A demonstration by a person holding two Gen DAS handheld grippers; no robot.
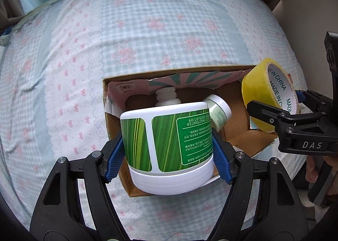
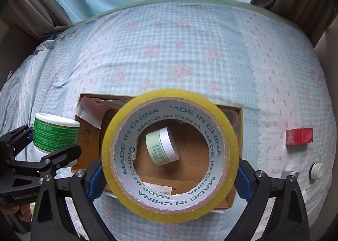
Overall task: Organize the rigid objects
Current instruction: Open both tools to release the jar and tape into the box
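Over the near edge of the box [image 1: 243, 141], the left gripper [image 1: 169, 141] clamps the green jar [image 1: 169, 137] by its sides, and the right gripper [image 2: 169, 179] pinches the tape roll [image 2: 169, 154] across its rim, both apparently poised to drop their loads in. Inside lie a small jar [image 2: 162, 145] and a white bottle [image 1: 166, 97]. Beyond, a red block [image 2: 299, 136] waits on the bedsheet [image 2: 190, 50].

A green-labelled white jar [image 1: 169, 145] and a yellow tape roll [image 2: 169, 154] hang above the open cardboard box [image 2: 239, 120], which holds a small jar [image 2: 162, 145].
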